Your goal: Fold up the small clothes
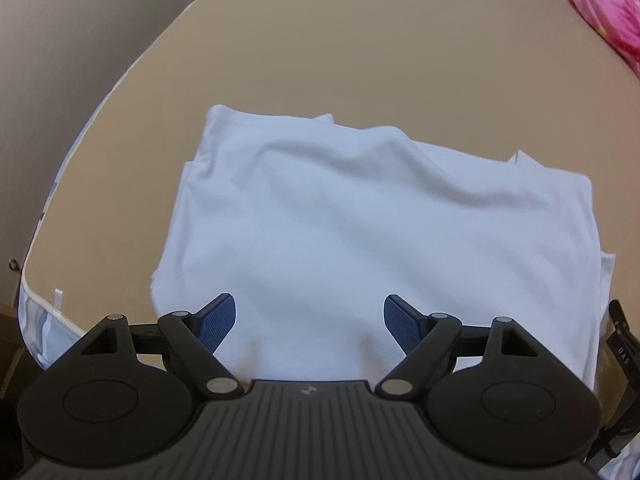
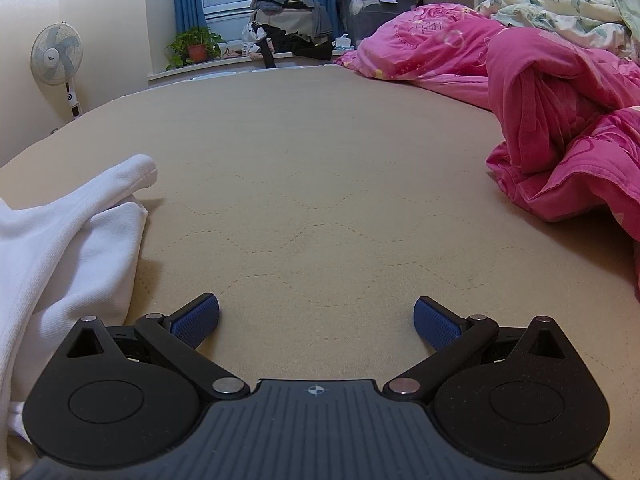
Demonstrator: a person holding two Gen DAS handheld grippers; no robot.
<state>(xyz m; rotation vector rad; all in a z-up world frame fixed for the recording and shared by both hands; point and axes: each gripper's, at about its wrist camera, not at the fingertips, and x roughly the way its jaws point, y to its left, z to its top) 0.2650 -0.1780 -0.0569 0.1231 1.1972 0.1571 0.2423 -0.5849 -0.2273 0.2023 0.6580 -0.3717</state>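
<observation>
Lying under the open left tongs (flat, folded): white garment.

The folded garment lies on the bed, the quilt heaped to its right.

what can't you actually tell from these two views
- White garment: near edge hidden behind the left gripper in the left wrist view; what kind of garment it is, unclear once folded.
- Same garment in the right wrist view: cut off by the left frame edge.
- Pink quilt: runs off the right edge.
- Clothes pile on the sill: too small to sort.
- The person's hands: out of both views.
</observation>
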